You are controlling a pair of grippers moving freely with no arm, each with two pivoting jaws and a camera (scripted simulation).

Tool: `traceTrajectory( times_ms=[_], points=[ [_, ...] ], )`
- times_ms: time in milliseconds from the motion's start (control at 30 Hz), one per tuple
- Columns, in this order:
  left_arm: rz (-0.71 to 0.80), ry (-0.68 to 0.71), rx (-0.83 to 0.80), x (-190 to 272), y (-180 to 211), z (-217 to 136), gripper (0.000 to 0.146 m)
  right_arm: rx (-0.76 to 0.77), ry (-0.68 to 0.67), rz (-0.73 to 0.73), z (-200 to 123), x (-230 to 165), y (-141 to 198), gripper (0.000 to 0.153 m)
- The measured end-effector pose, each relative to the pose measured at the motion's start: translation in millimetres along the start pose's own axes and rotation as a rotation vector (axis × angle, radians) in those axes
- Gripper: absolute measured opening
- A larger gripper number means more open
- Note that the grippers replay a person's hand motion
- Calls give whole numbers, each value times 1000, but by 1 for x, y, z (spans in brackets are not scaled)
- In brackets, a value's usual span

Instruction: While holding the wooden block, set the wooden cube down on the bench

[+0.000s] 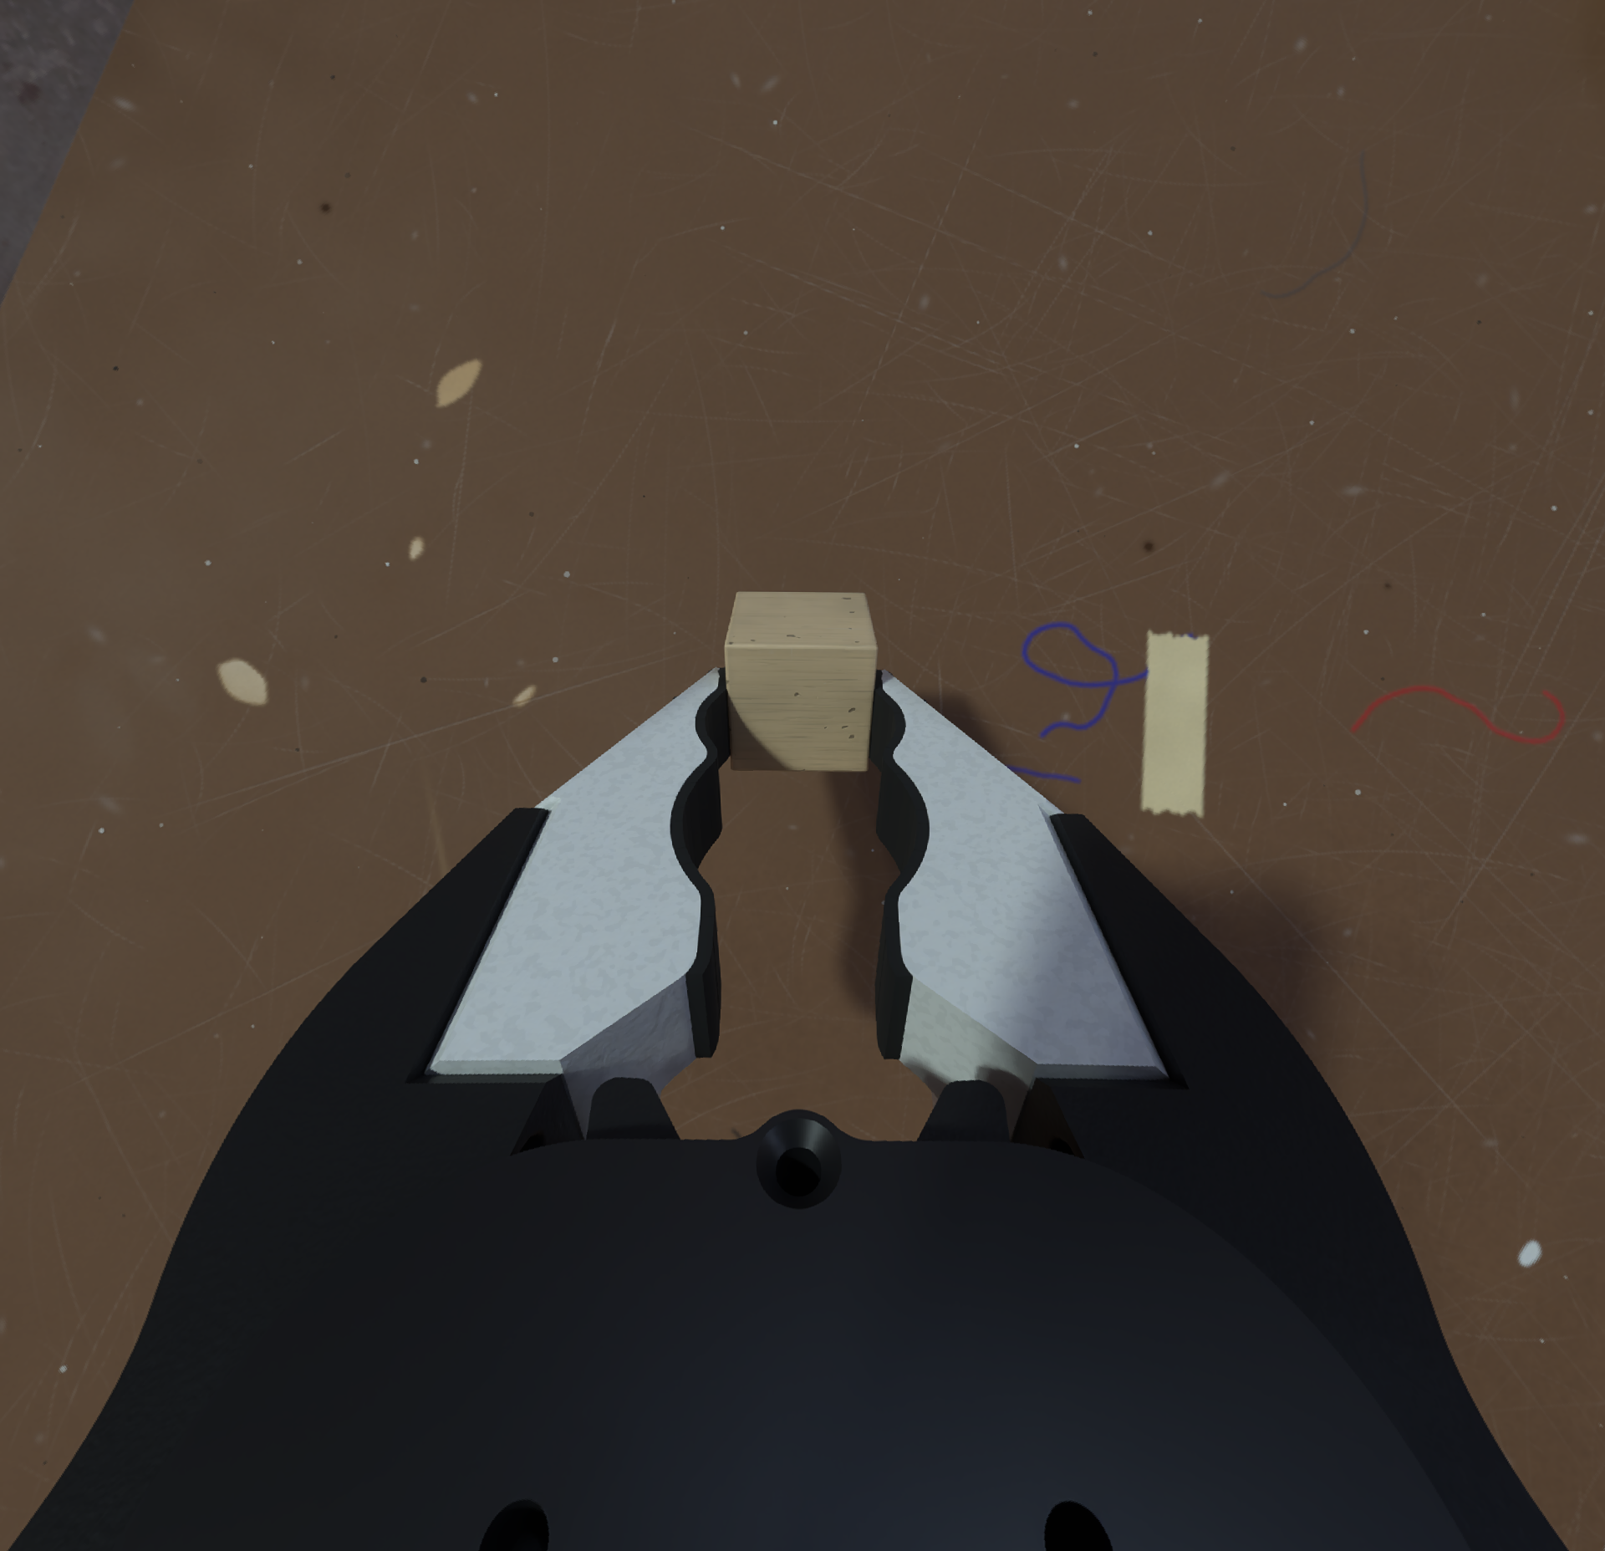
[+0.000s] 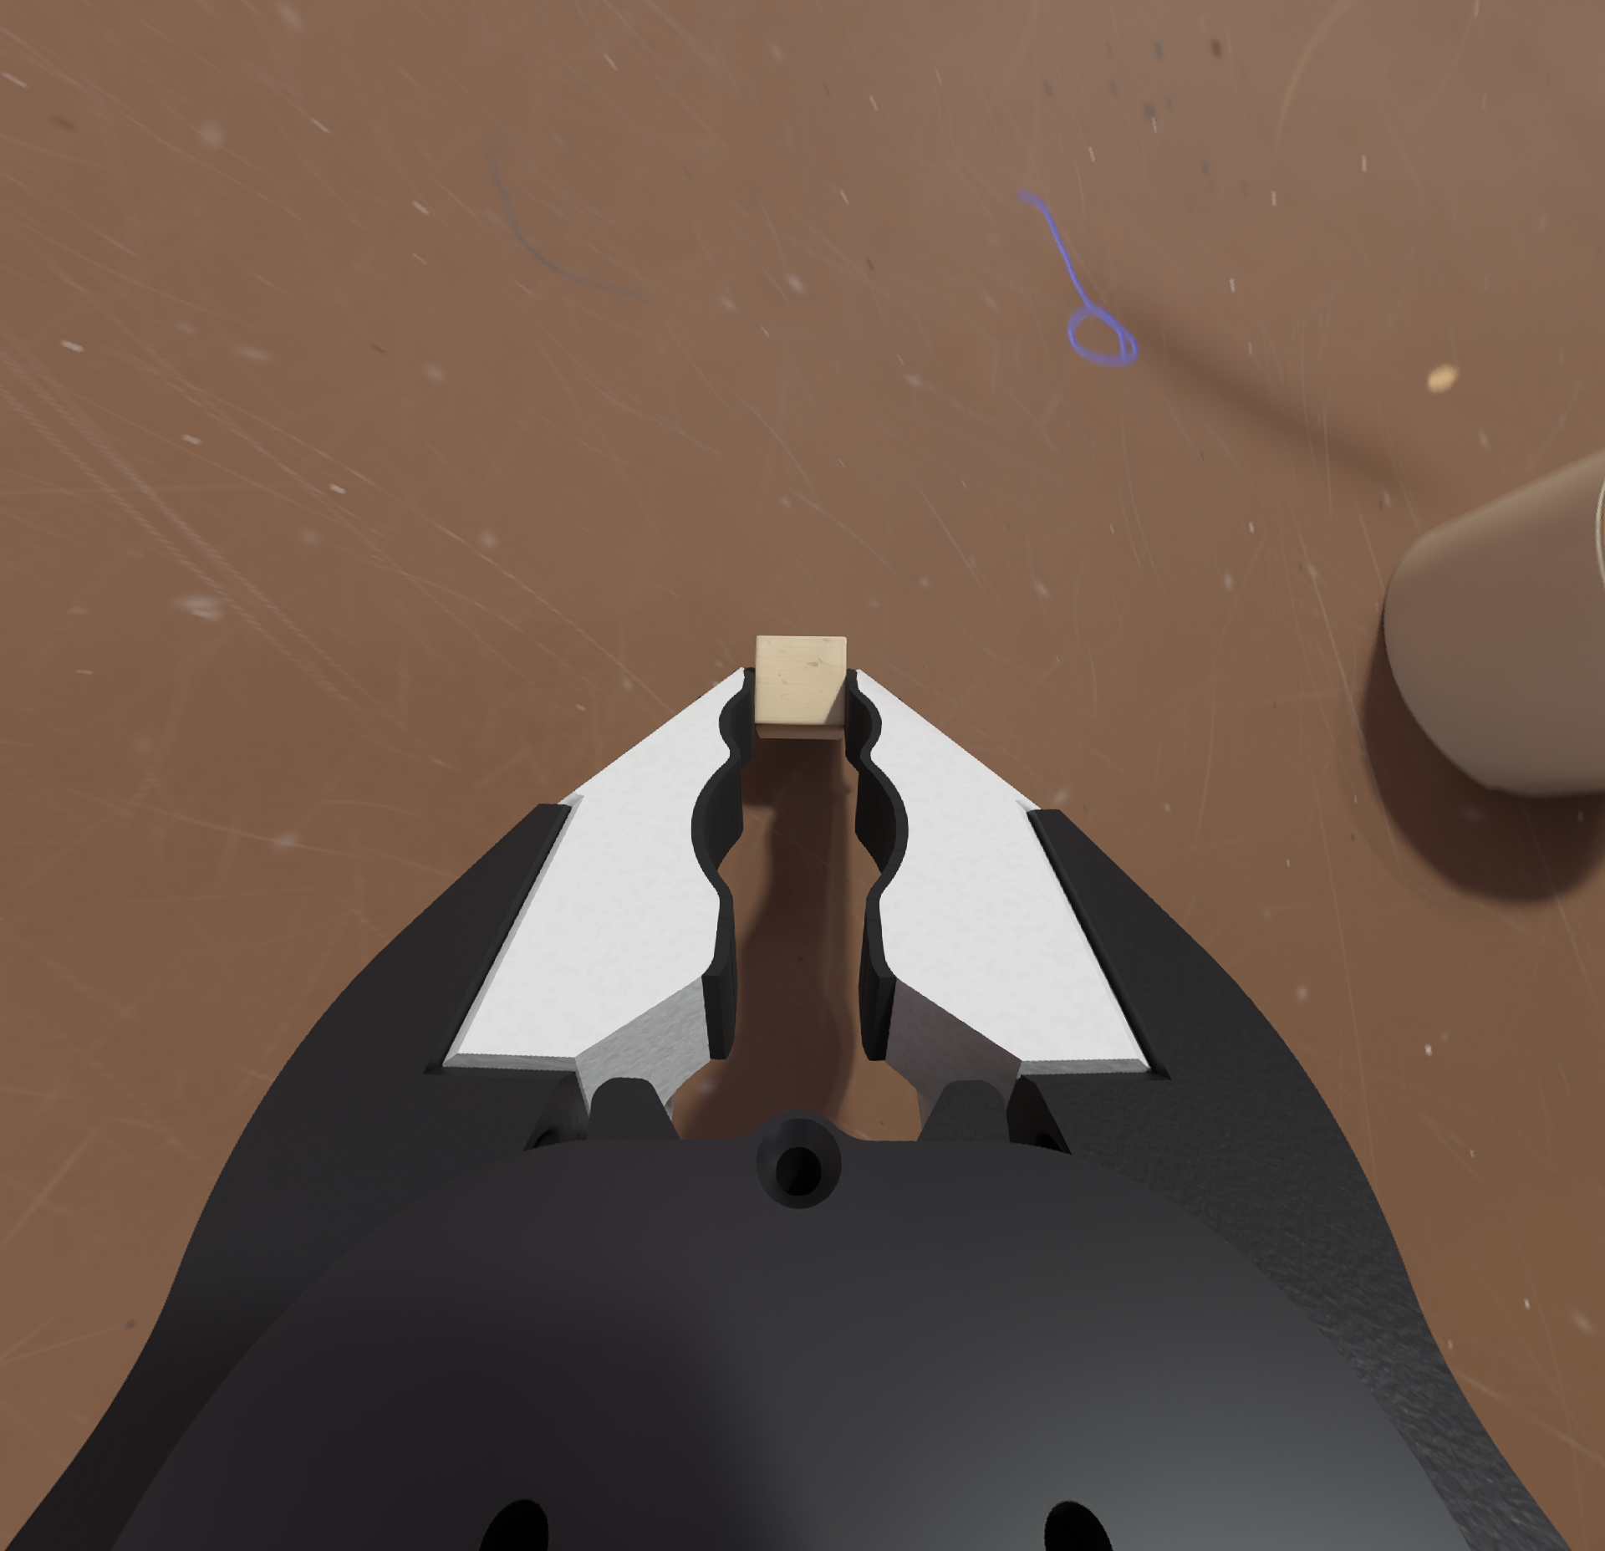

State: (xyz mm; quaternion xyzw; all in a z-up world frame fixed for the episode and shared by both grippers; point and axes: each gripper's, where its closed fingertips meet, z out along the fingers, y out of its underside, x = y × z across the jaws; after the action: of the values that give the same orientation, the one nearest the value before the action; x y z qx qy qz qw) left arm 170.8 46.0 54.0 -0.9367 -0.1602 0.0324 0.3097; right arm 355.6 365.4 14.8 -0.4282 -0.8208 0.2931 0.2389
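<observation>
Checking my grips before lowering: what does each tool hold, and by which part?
The left tool pinches a wooden cube at its fingertips, by two opposite side faces. The right tool likewise pinches a smaller wooden block.

A workshop: the brown desk (image 1: 955, 293) is scratched, littered with wood chips (image 1: 458, 382), thread scraps (image 1: 1073, 680) and masking tape (image 1: 1174, 723).

A scratched brown bench (image 1: 868, 293) meets grey floor (image 1: 43, 76) at the far-left corner.
</observation>
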Motion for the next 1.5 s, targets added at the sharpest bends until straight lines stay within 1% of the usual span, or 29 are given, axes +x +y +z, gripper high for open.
traceTrajectory(
  times_ms=[67,167,233,333,433,533,667,767,1000,1133,1200,1233,1300,1333,1367,1400,1433,1500],
  points=[
    [2,1,0,0,-1,0,31,68,-46,-24,-7,-14,-15,20],
    [2,0,3,1,-1,-1,31,140,-216,-88,-20,-63,-34,20],
    [3,0,4,1,0,-2,31,120,-337,-142,-26,-103,-34,20],
    [4,-2,4,1,0,-4,31,57,-479,-214,-37,-158,-19,20],
    [2,1,10,1,-1,-5,31,7,-535,-247,-48,-191,-3,20],
    [8,2,19,2,-4,-5,31,8,-501,-256,-51,-203,5,20],
    [10,12,30,4,-8,-4,31,7,-371,-336,-46,-200,9,20],
    [15,14,35,6,-9,-3,31,0,-364,-360,-42,-201,9,20],
    [8,22,31,7,-6,-1,31,-16,-436,-260,-41,-200,9,20],
    [8,25,29,7,-6,1,31,-5,-432,-245,-43,-198,7,20],
    [7,27,27,7,-6,1,31,71,-429,-198,-49,-195,-7,22],
    [5,27,28,7,-7,0,31,153,-421,-148,-55,-189,-20,22],
    [-1,35,37,9,-9,-5,31,343,-358,-9,-73,-164,-46,20],
    [-2,38,45,11,-10,-9,31,406,-311,71,-81,-145,-53,19],
    [0,39,51,12,-11,-12,31,418,-243,148,-86,-123,-53,19],
    [6,37,55,14,-12,-16,31,389,-155,212,-90,-100,-46,19],
    [12,34,60,15,-12,-19,31,343,-58,254,-95,-79,-34,20],
    [17,32,69,19,-12,-23,31,285,101,286,-106,-51,-14,23]
  ],
)
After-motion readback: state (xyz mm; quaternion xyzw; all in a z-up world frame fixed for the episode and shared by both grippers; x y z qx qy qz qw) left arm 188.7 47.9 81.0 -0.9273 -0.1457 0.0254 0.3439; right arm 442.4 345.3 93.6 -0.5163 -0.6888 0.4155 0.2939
